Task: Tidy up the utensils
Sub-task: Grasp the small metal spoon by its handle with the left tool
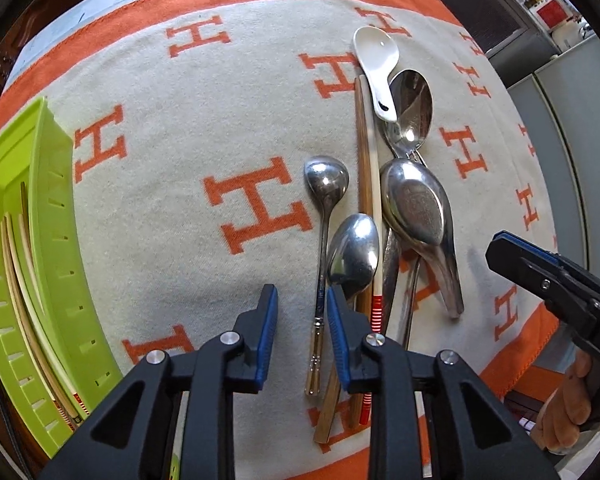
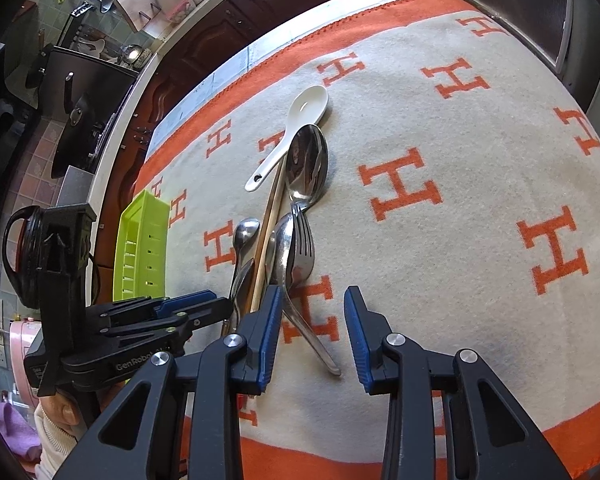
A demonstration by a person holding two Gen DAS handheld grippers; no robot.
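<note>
Cutlery in a loose heap toward one o'clock in the left wrist view, on the orange H-patterned cloth [image 1: 220, 120]; green tray [image 1: 52, 240] off at nine o'clock. Left gripper [image 1: 302, 328] narrowed, pads either side of the thin handle of the small steel spoon [image 1: 326, 184], not visibly pressing it. Right gripper [image 2: 312, 332] half spread, empty, above the cloth at four o'clock of the heap. Probably light, rigid and slick, that spoon; likely to pivot or slide if pinched near the bowl. Best taken mid-handle, squarely across the flat, clear of the chopsticks [image 1: 370, 200] and larger spoon [image 1: 354, 248] just beside at three o'clock.
</note>
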